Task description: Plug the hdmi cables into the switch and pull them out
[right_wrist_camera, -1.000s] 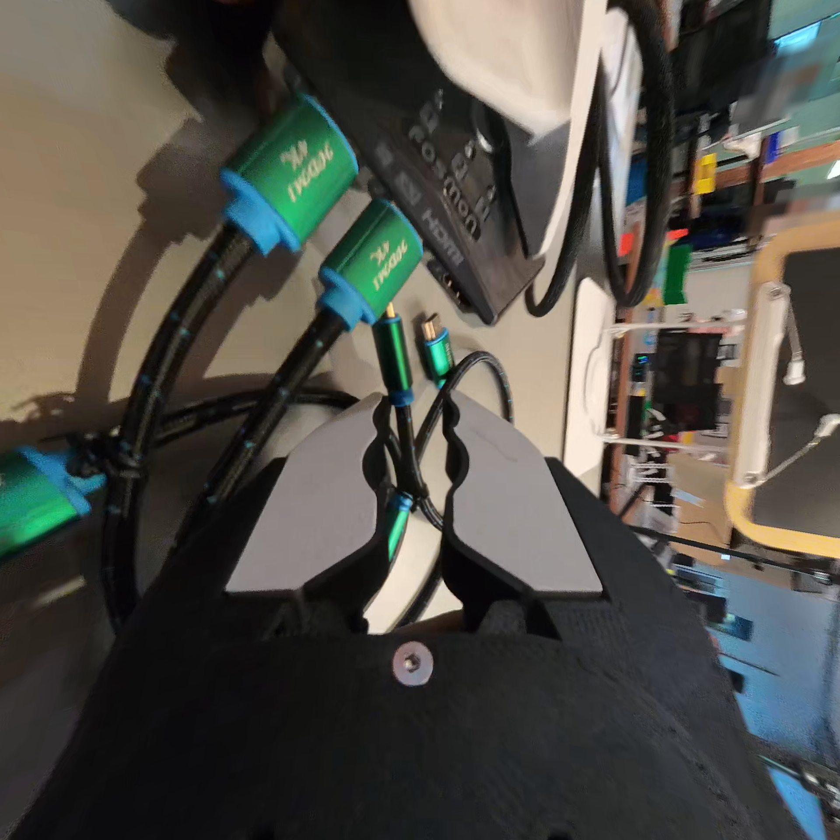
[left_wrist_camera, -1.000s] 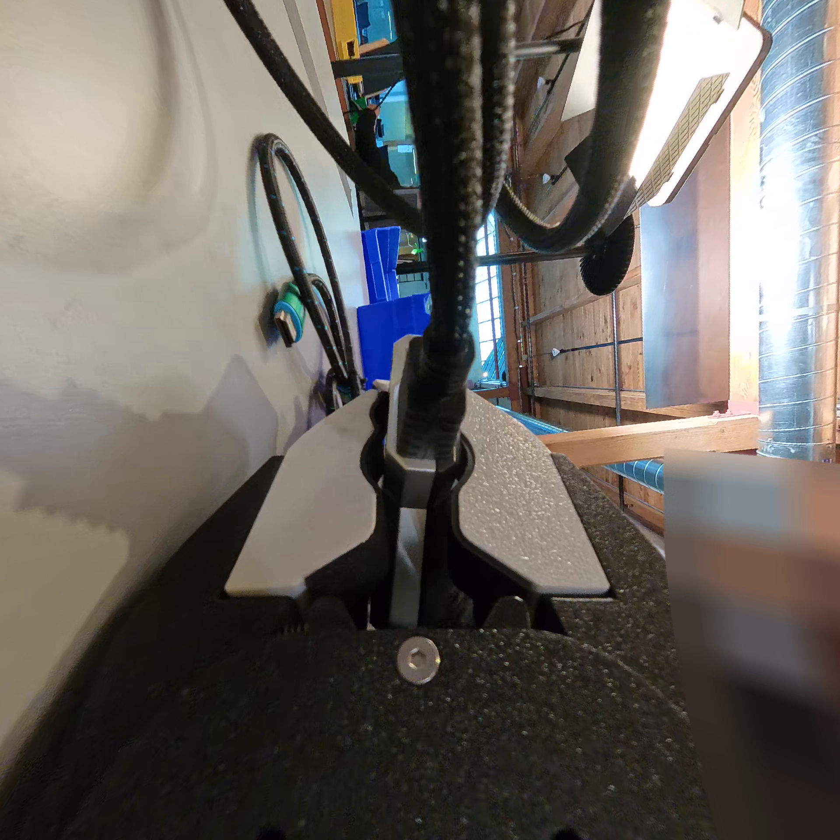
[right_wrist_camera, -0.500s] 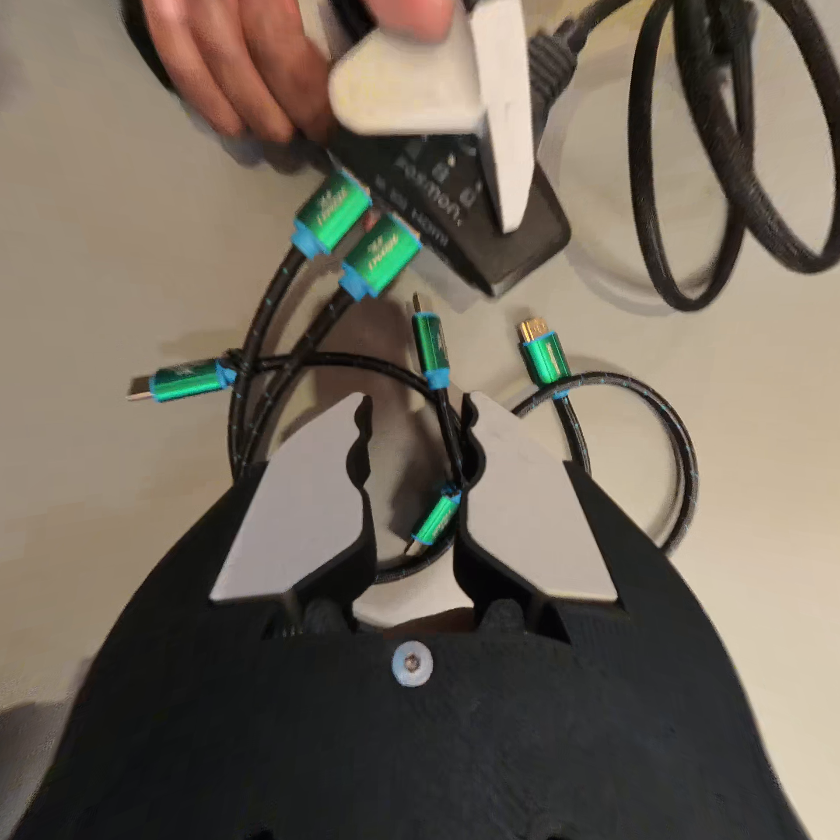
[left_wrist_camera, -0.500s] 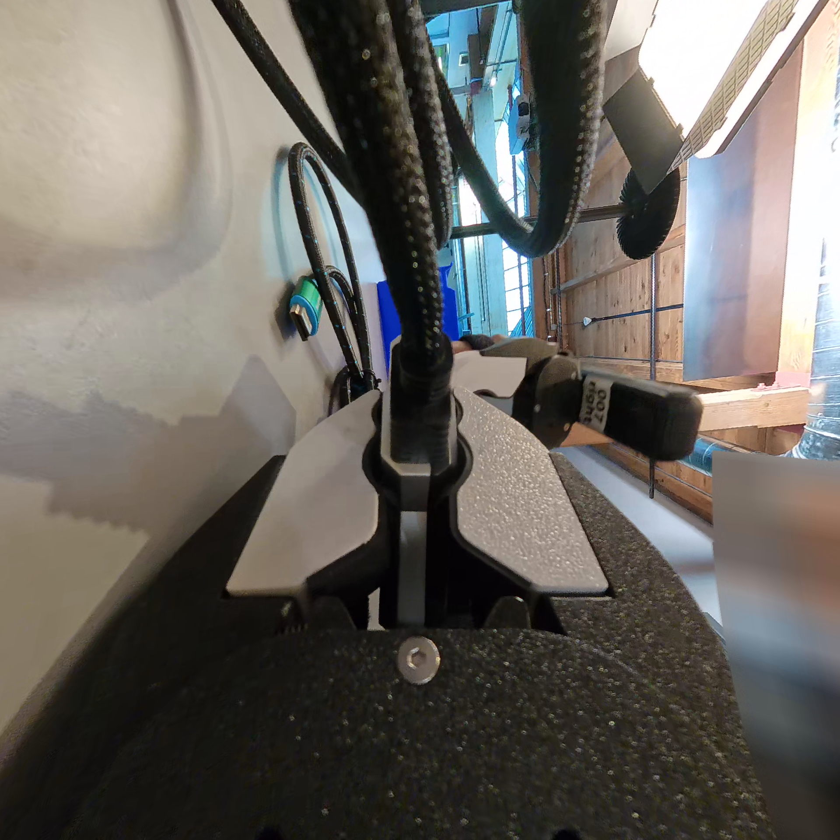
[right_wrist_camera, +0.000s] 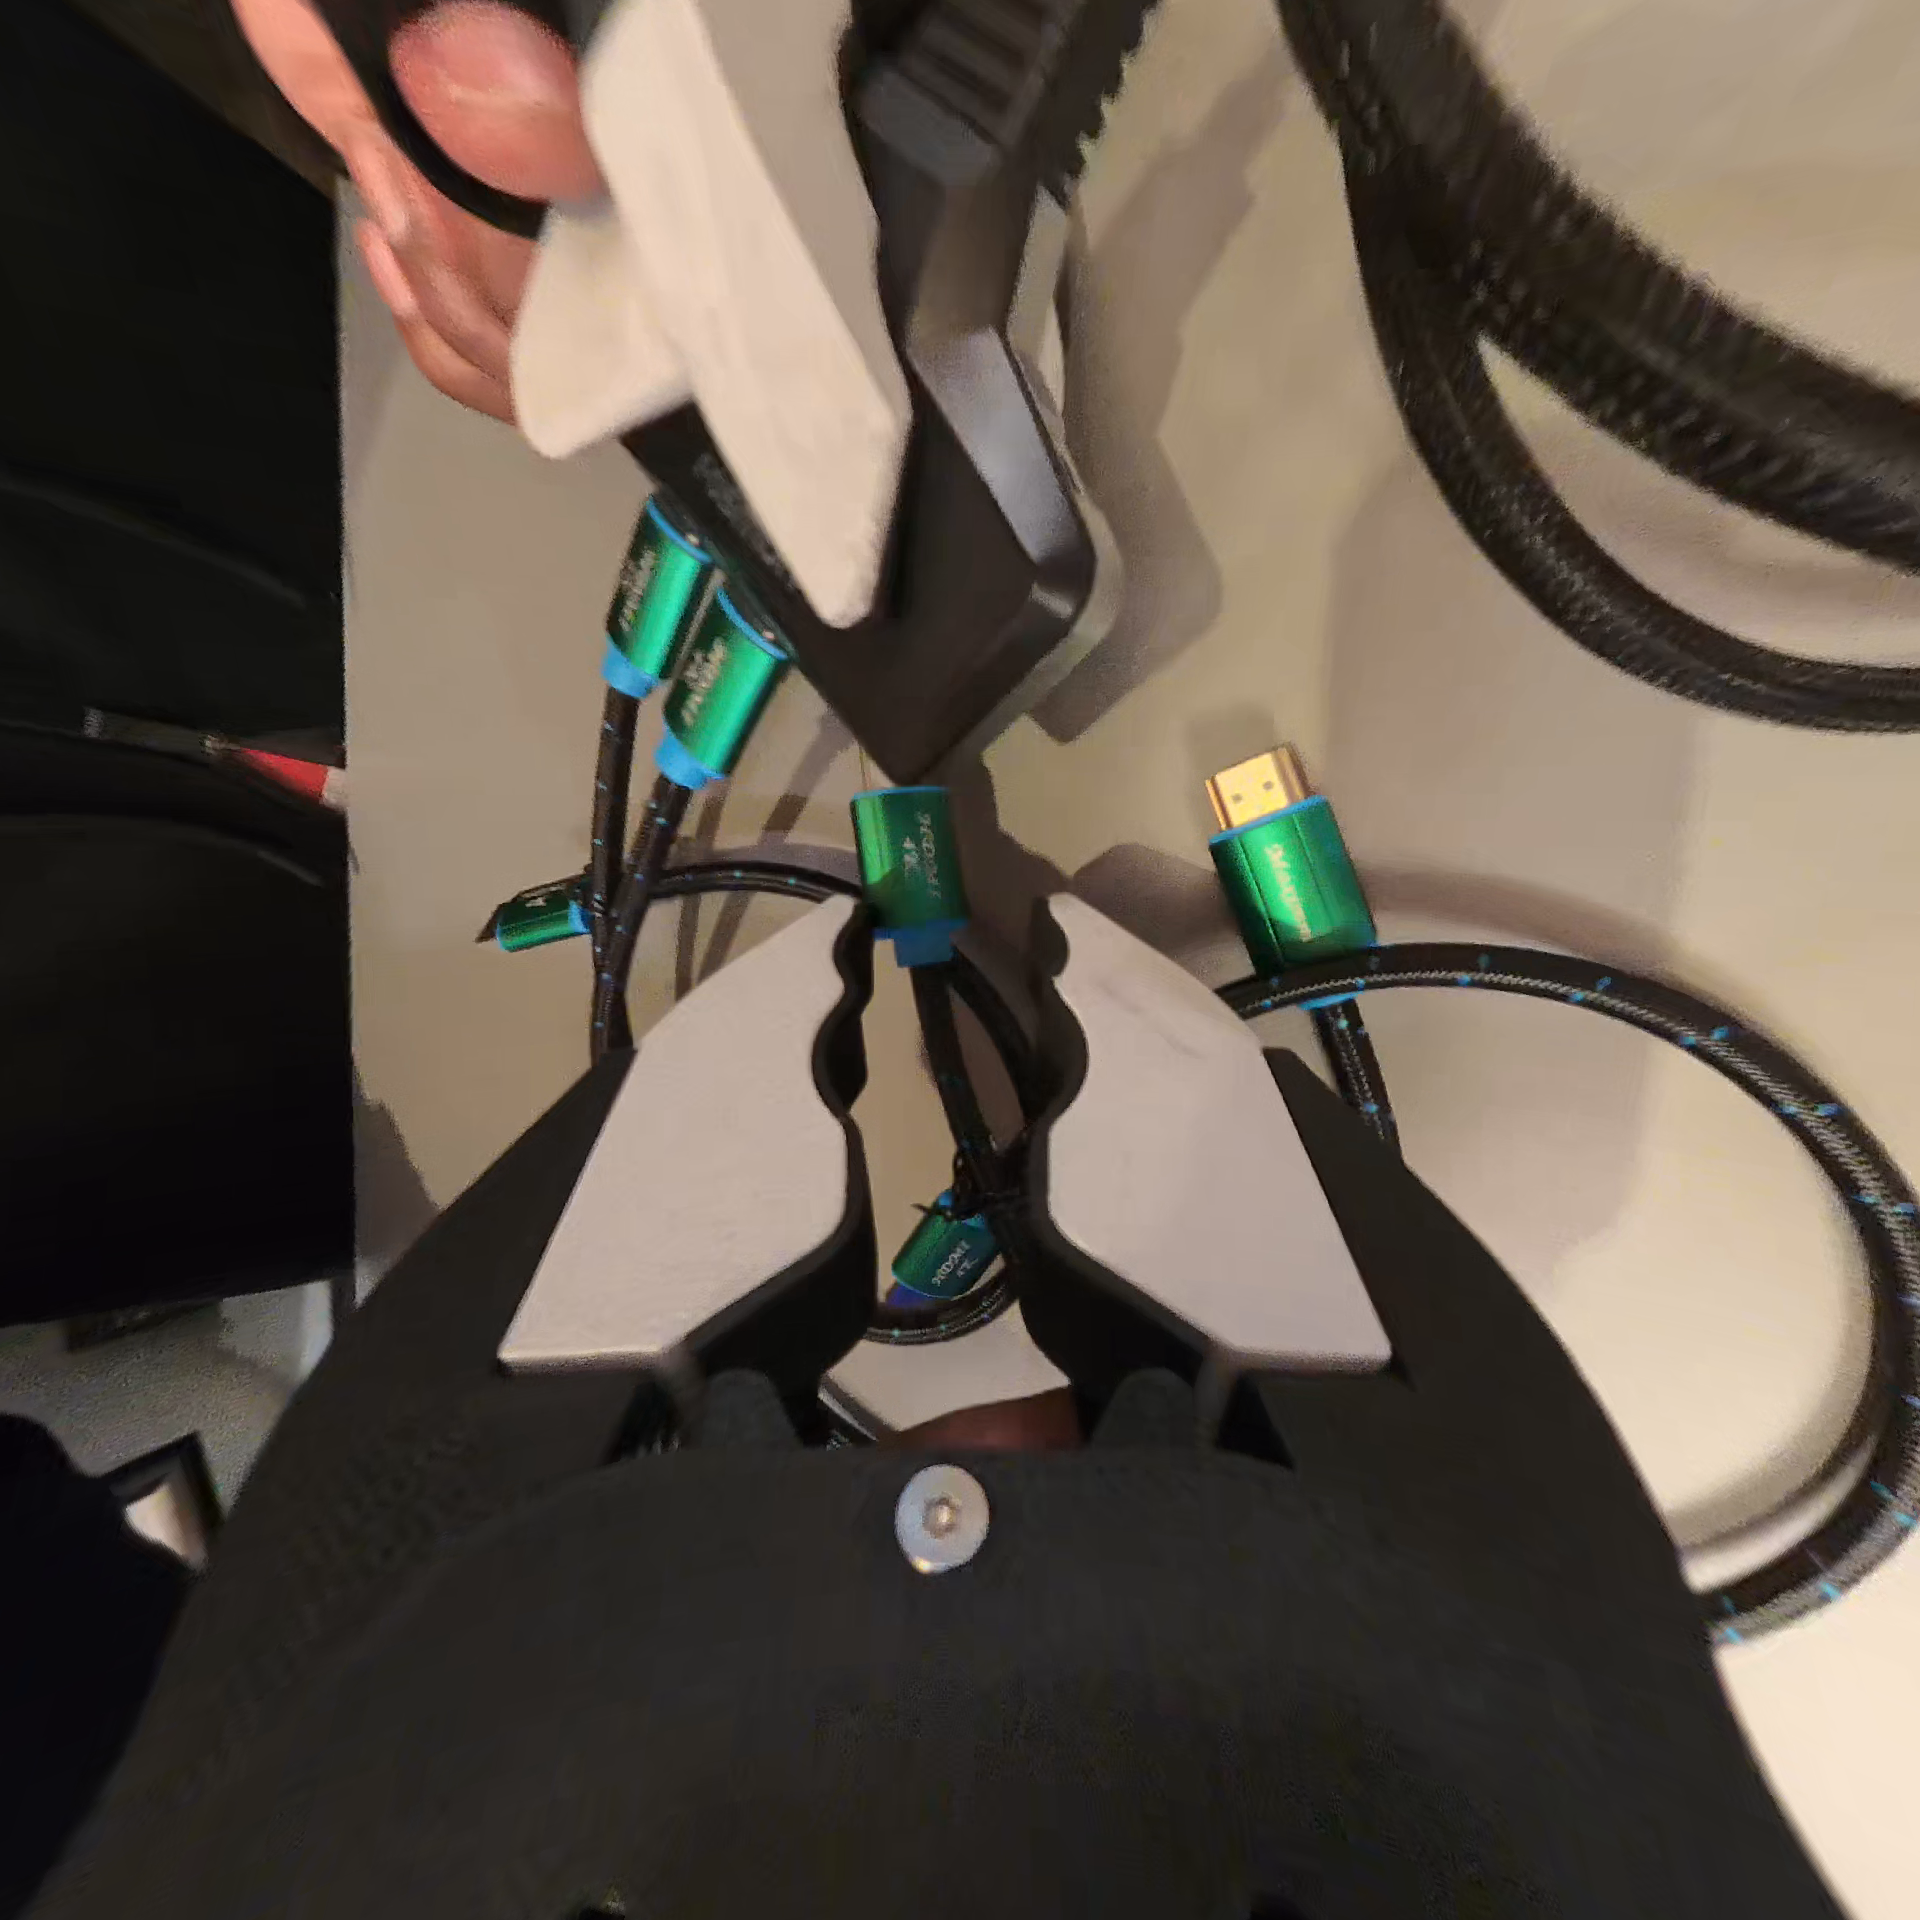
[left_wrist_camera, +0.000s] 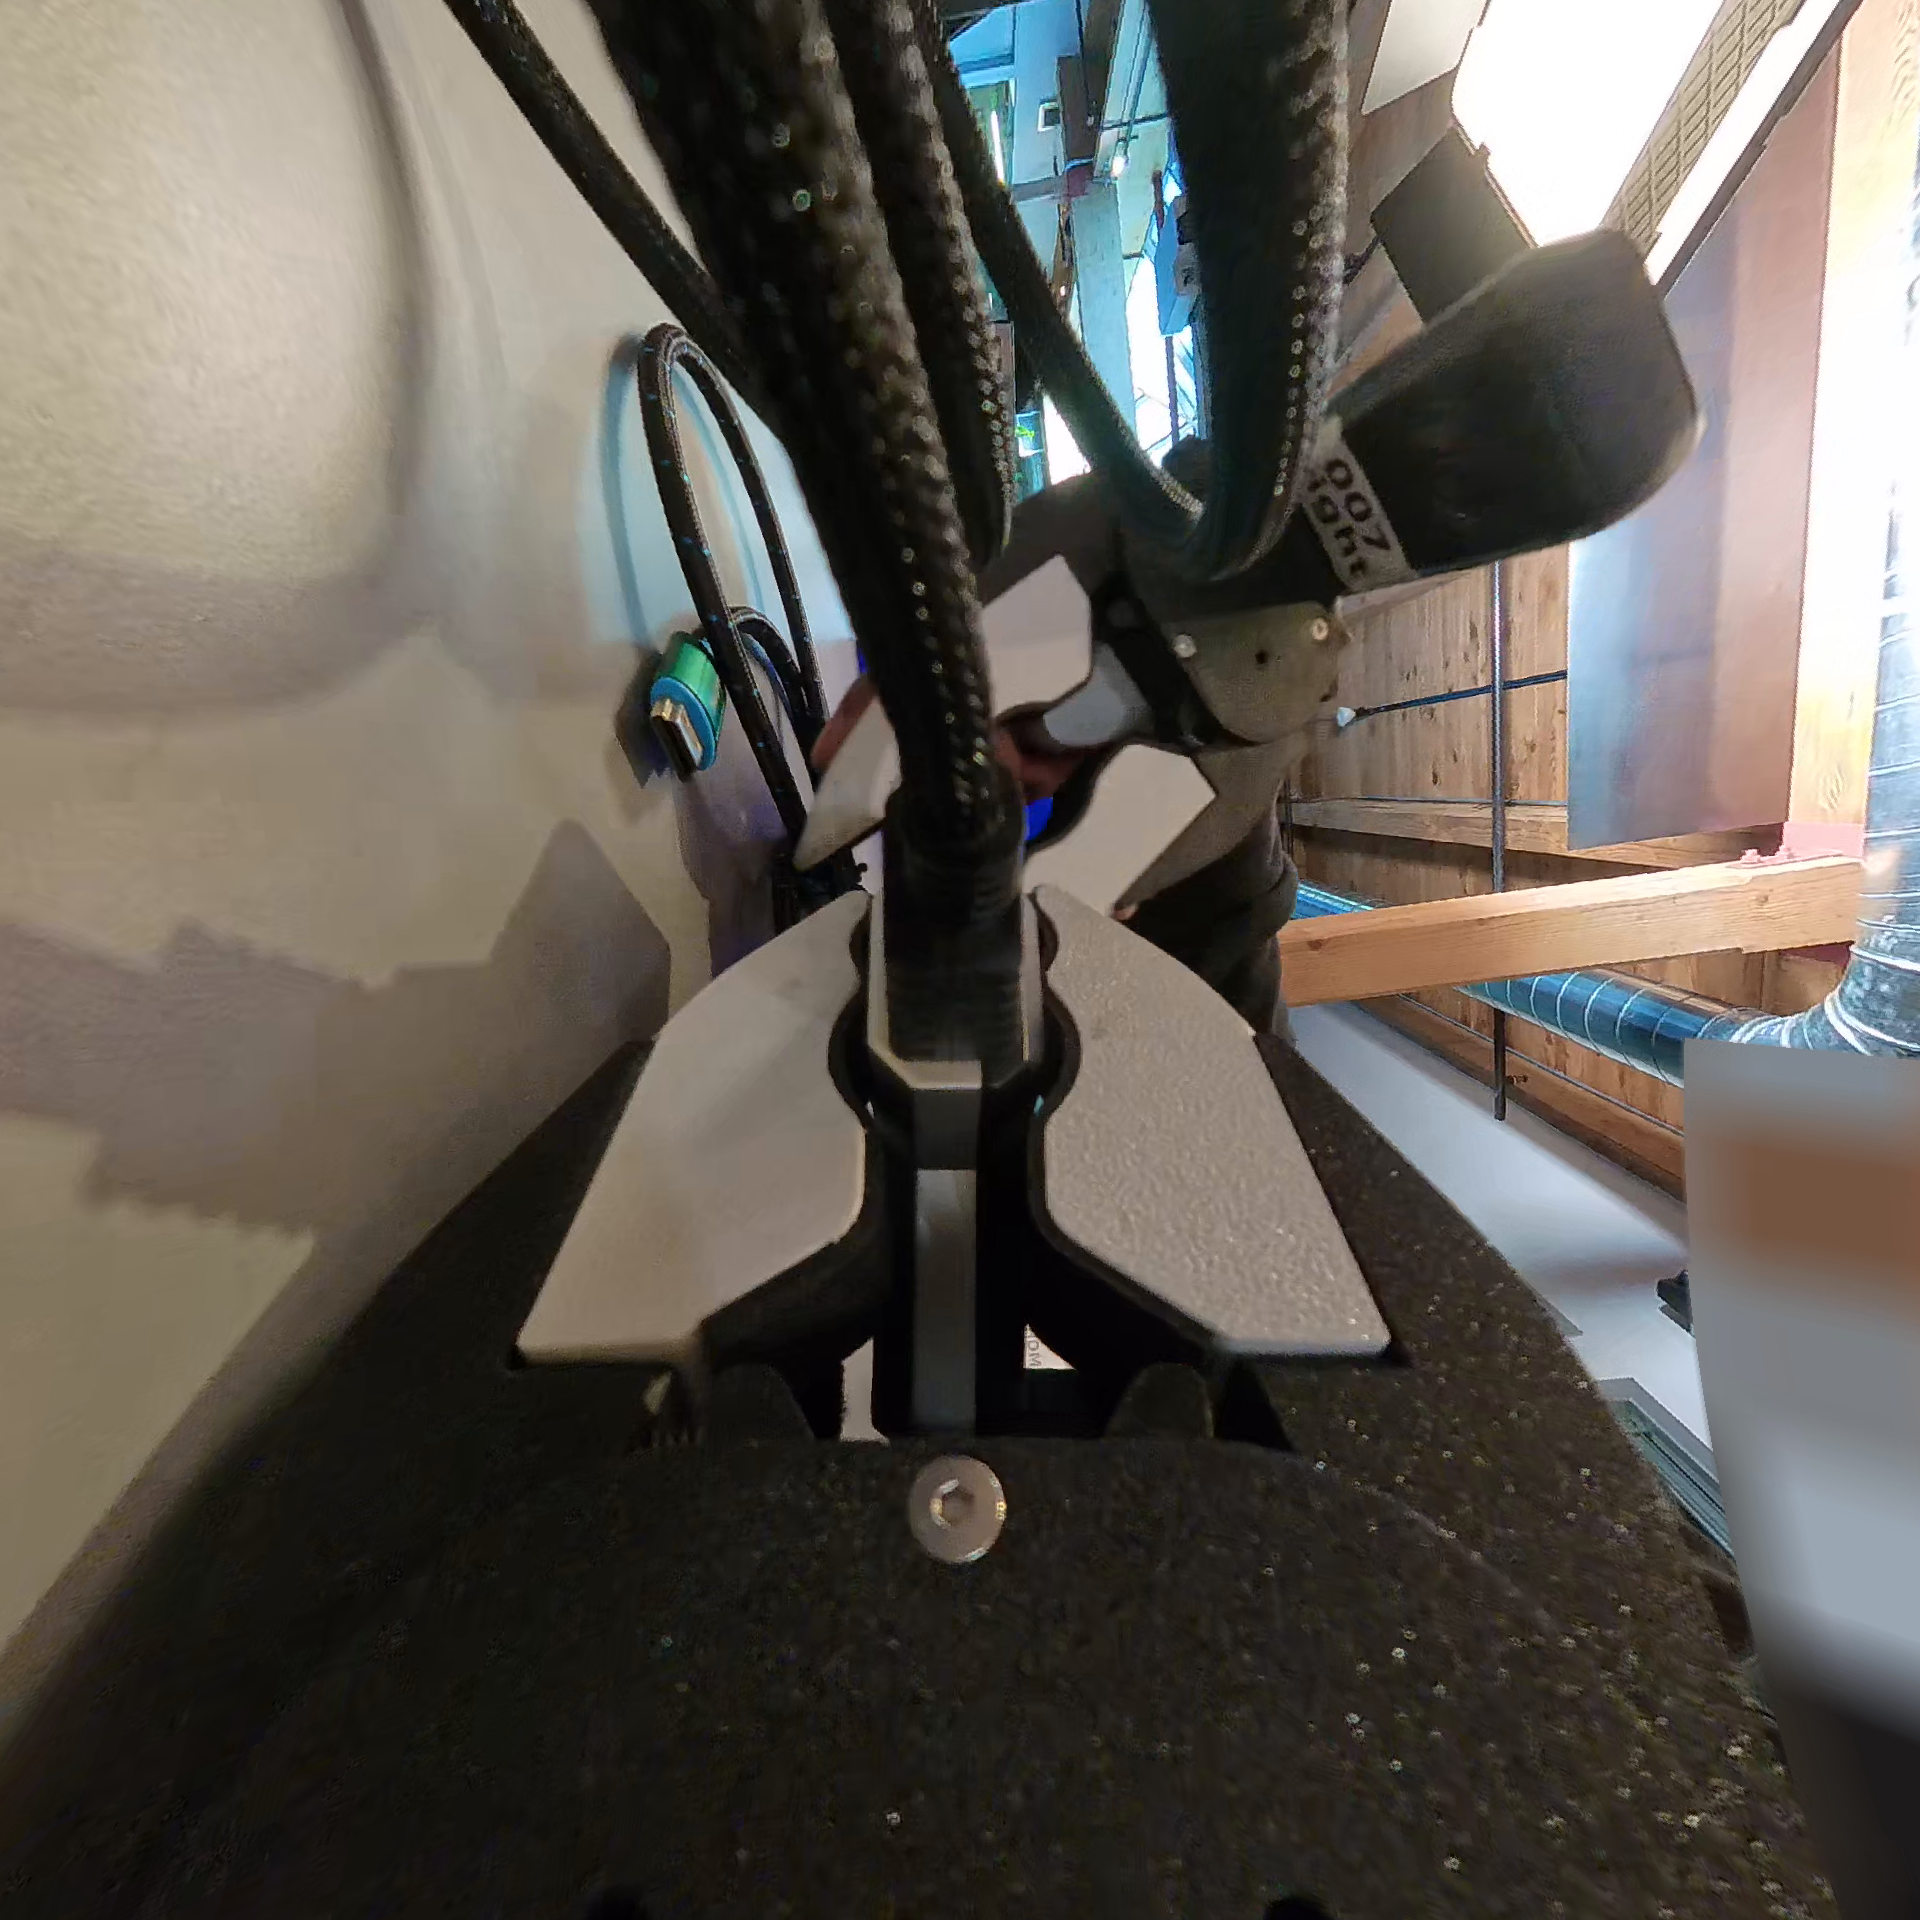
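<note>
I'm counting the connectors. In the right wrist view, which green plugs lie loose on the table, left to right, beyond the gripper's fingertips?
Small plug at the table edge → plug between the fingertips → gold-tipped plug.

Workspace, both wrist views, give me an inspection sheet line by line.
Surface: pale tabletop, matte.
Job's things: black switch, lifted; two green plugs seated in it.
Clutter: nothing seen.
Grippers: left tool shut on the switch; right tool open over a loose green plug.
Cables: gold-tipped plug free; thick black braided cable looped.
Surroundings: wooden wall, bright lamp.
</note>
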`<act>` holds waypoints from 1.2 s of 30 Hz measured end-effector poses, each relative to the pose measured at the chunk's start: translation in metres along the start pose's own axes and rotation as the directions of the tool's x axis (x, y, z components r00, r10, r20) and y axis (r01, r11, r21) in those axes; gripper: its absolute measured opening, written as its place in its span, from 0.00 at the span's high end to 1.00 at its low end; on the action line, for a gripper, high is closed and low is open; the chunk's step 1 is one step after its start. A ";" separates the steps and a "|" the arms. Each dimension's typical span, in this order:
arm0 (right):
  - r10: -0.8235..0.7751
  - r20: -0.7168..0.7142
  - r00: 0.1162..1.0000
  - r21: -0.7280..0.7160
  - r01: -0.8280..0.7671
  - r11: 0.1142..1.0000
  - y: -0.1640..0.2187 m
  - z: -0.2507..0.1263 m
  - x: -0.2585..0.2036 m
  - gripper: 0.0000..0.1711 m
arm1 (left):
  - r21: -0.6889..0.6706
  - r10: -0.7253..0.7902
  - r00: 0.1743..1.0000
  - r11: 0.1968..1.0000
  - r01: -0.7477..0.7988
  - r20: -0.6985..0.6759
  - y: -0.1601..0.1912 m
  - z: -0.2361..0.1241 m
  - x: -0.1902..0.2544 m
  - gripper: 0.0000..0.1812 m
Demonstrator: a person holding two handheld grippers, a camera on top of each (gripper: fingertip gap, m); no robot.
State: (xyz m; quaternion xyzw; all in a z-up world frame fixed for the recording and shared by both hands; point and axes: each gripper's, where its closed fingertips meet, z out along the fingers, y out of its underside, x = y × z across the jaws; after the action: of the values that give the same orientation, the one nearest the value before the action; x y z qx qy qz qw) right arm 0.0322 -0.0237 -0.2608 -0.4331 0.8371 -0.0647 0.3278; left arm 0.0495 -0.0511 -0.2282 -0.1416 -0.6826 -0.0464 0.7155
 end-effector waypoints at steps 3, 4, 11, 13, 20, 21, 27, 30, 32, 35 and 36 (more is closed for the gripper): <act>0.026 -0.010 1.000 -0.087 -0.027 0.996 0.012 0.012 0.007 0.85 | -0.004 0.004 1.000 1.000 -0.004 0.002 0.001 0.000 0.000 0.87; 0.030 0.000 1.000 -0.102 -0.030 0.994 0.015 0.014 0.007 0.90 | -0.005 0.006 1.000 1.000 -0.006 0.002 0.001 0.000 0.000 0.87; 0.006 -0.057 0.998 -0.088 -0.011 0.996 0.015 0.019 0.006 0.93 | -0.013 0.011 1.000 1.000 -0.011 0.003 0.002 0.001 0.000 0.87; -0.040 -0.113 0.993 -0.095 0.029 0.995 0.014 0.019 0.008 0.93 | -0.010 0.011 1.000 1.000 -0.011 0.003 0.001 0.001 0.000 0.87; -0.188 -0.565 0.803 -0.061 0.186 0.981 -0.007 -0.005 0.033 0.94 | 0.110 0.033 0.999 0.993 -0.032 -0.009 -0.021 -0.010 0.003 0.87; -0.199 -0.641 0.741 -0.051 0.218 0.975 -0.012 -0.012 0.034 0.94 | 0.138 0.035 0.999 0.990 -0.033 -0.017 -0.026 -0.013 0.004 0.87; -0.175 -0.927 0.331 -0.057 0.338 0.940 -0.025 -0.035 0.024 0.94 | 0.240 0.078 0.997 0.968 -0.069 -0.029 -0.047 -0.025 0.009 0.87; -0.133 -0.961 0.241 -0.051 0.317 0.947 -0.025 -0.035 0.024 0.94 | 0.251 0.106 0.994 0.963 -0.094 -0.037 -0.050 -0.025 0.012 0.87; -0.128 -0.965 0.229 -0.055 0.301 0.952 -0.026 -0.032 0.025 0.94 | 0.239 0.124 0.992 0.964 -0.114 -0.027 -0.048 -0.023 0.012 0.87; -0.185 -0.961 0.207 -0.130 0.254 0.958 -0.025 -0.027 0.026 0.94 | 0.219 0.163 0.987 0.963 -0.156 -0.014 -0.043 -0.019 0.014 0.87; -0.172 -0.964 0.203 -0.121 0.241 0.963 -0.026 -0.028 0.026 0.94 | 0.220 0.175 0.985 0.961 -0.167 -0.014 -0.042 -0.018 0.015 0.87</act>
State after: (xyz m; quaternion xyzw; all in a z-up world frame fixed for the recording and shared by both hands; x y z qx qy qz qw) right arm 0.0225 -0.0642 -0.2421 -0.3981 0.7915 -0.3846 -0.2589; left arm 0.0565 -0.0944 -0.2077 -0.1199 -0.6566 0.0883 0.7394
